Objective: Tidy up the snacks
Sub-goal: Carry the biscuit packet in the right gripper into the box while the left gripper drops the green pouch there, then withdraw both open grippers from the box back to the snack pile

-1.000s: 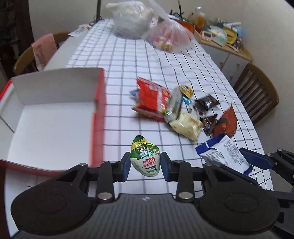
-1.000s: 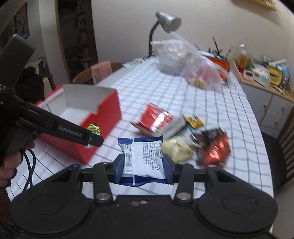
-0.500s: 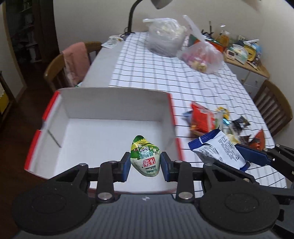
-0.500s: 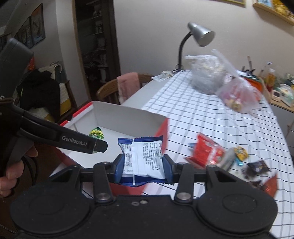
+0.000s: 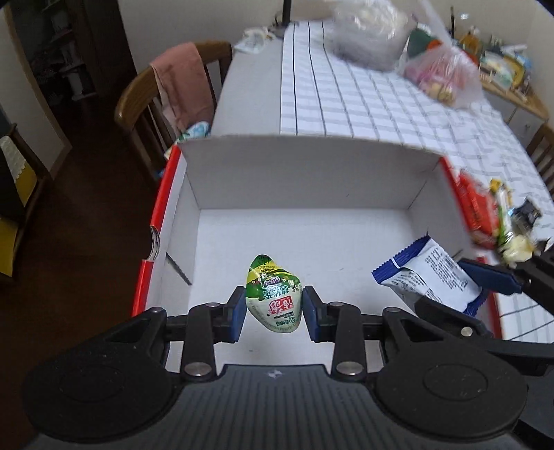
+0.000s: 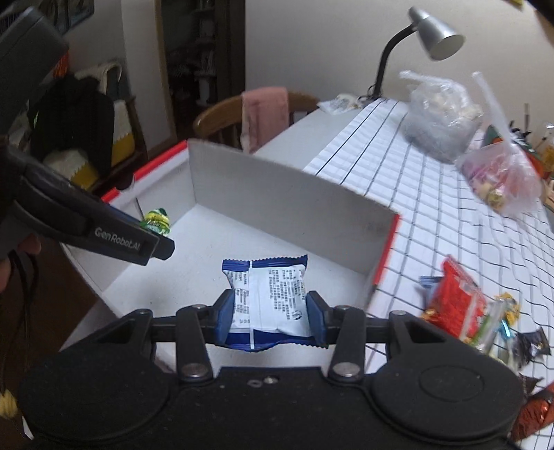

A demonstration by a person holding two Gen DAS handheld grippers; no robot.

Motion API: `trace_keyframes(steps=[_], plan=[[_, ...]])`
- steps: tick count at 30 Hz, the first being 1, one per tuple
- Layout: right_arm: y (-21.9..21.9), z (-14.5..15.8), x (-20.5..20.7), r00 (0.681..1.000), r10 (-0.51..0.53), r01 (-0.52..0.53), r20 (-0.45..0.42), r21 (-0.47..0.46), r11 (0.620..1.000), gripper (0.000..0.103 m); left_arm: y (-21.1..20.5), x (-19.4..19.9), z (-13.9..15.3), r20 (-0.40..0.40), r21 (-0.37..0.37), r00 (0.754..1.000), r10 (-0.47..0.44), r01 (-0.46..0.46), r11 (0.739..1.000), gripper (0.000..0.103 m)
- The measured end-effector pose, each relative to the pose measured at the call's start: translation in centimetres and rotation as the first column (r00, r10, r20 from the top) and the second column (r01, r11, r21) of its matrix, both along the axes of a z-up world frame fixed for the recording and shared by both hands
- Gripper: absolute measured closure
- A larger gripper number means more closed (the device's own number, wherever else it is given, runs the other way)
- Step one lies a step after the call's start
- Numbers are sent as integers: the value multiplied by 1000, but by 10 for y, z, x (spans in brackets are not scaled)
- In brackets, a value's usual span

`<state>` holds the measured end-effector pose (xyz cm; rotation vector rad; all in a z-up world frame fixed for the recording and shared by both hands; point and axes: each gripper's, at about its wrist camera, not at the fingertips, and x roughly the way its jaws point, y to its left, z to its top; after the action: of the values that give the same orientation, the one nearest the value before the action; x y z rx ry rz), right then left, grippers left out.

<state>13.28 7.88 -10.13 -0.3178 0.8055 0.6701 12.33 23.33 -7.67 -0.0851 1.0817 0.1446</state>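
A white cardboard box with red outer walls [image 5: 304,180] sits open at the edge of the grid-patterned tablecloth [image 5: 381,104]. Above its floor, the right gripper [image 6: 268,316] has its jaws closed on a blue-and-white foil snack packet [image 6: 270,297]. The left gripper [image 5: 273,309] clamps a small green-and-white teardrop snack pouch [image 5: 273,294], also over the box interior.

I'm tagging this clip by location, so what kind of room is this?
Most likely a home dining room: a long table with a grid-pattern tablecloth, wooden chairs around it, and a desk lamp at the far end.
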Motion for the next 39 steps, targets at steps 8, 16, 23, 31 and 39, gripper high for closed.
trace_keyframes(steps=[8, 16, 23, 31, 39], plan=[[28, -33, 23, 992, 8, -20, -122, -92, 996, 60, 5, 17, -32, -104, 16, 992, -65, 67, 998, 69], [37, -49, 23, 985, 10, -36, -170, -151, 988, 60, 1, 19, -53, -171, 44, 981, -94, 103, 994, 69], [38, -51, 27, 981, 7, -37, -193, -151, 988, 60, -1, 20, -59, -195, 55, 975, -104, 116, 992, 68], [30, -36, 23, 982, 2, -21, -188, -100, 995, 54, 0, 13, -53, -165, 40, 982, -91, 99, 994, 60], [2, -1, 12, 986, -34, 38, -161, 20, 999, 44, -1, -4, -24, -73, 21, 994, -79, 81, 997, 59]])
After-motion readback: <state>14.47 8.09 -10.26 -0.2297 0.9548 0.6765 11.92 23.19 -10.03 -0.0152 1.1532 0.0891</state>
